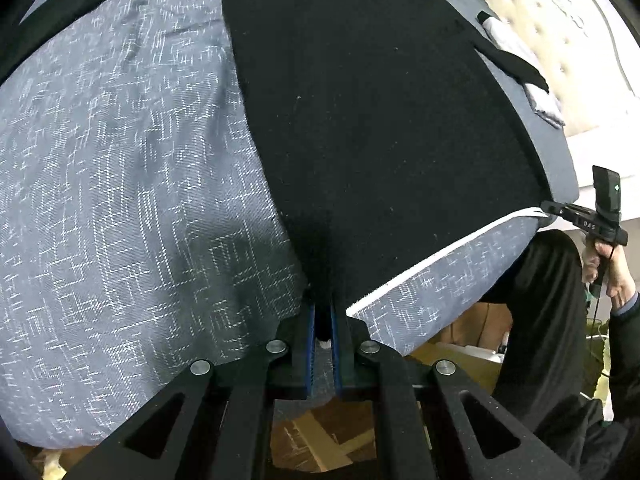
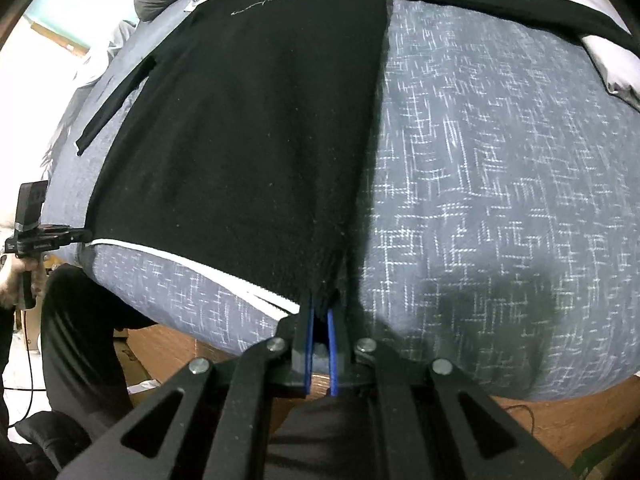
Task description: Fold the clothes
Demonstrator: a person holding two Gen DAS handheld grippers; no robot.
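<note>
Sweater (image 2: 248, 128) — black, long-sleeved, laid flat on the blue-grey patterned bedcover (image 2: 500, 184); collar at the top of the right wrist frame, white-trimmed hem (image 2: 224, 276) along the bed's near edge at lower left; long axis runs away from both grippers, from bottom of frame to top.

Right gripper (image 2: 320, 316): jaws narrow, pinched on a hem corner, black knit bunched between the blue pads. Left gripper (image 1: 323, 316): likewise narrow, clamped on the other hem corner; in its own frame the garment spreads up and to the right, the hem slanting toward the right edge, where the other gripper pinches the far end.

Each gripper also shows at the edge of the other's view, at the far end of the hem — so the hem is stretched between the two; neither is nearer the collar.

One sleeve (image 2: 116, 108) lies straight along the body at left of the right wrist frame; the other sleeve (image 2: 520, 8) stretches toward upper right.

Judgement: with both corners held, the likely next move carries the hem up the frame toward the collar, along the long axis; both hands need to travel level with each other to keep the fold square.
</note>
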